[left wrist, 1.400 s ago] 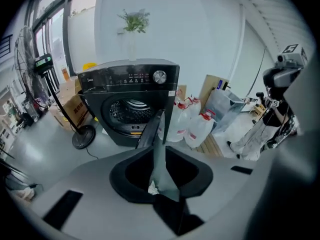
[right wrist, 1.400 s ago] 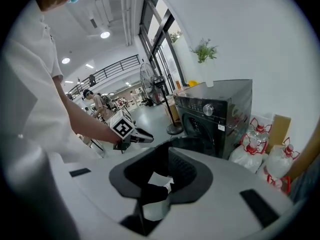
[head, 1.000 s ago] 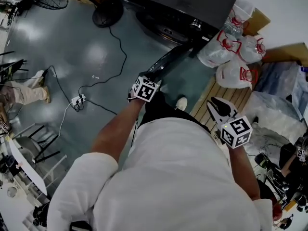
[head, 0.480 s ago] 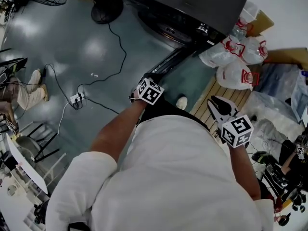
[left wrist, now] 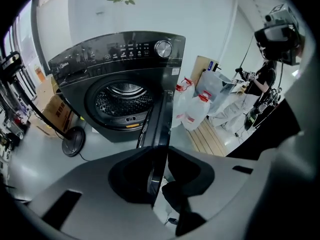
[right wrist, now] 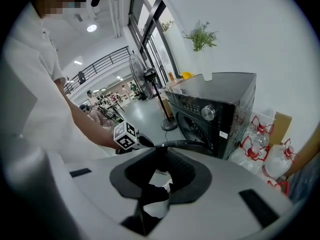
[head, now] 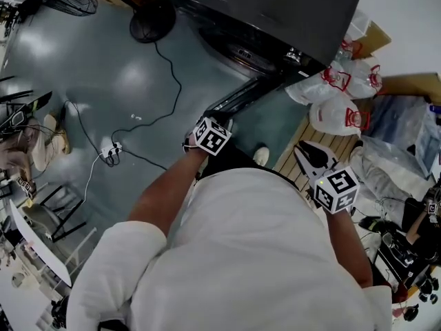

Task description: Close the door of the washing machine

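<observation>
The dark washing machine [head: 275, 12] stands at the top of the head view, its round door [head: 248, 95] swung open toward me. In the left gripper view the drum opening [left wrist: 122, 104] shows, and the door [left wrist: 159, 119] is edge-on. My left gripper [head: 222, 118] holds the door's free edge. Its jaws [left wrist: 161, 151] are closed on that edge. My right gripper [head: 303, 149] hangs to the right over the wooden slats, shut and holding nothing. In its own view, the right gripper [right wrist: 159, 154] faces the machine [right wrist: 215, 114].
White plastic bags with bottles [head: 337, 109] and a cardboard box [head: 372, 33] lie right of the machine, on a wooden pallet [head: 303, 136]. A fan base [head: 153, 21], a cable [head: 169, 74] and a power strip [head: 110, 148] are on the floor at left. Another person [head: 27, 140] is at far left.
My head has shifted, so more of the machine's top shows. The left gripper stays on the door's edge. The right gripper has hardly moved.
</observation>
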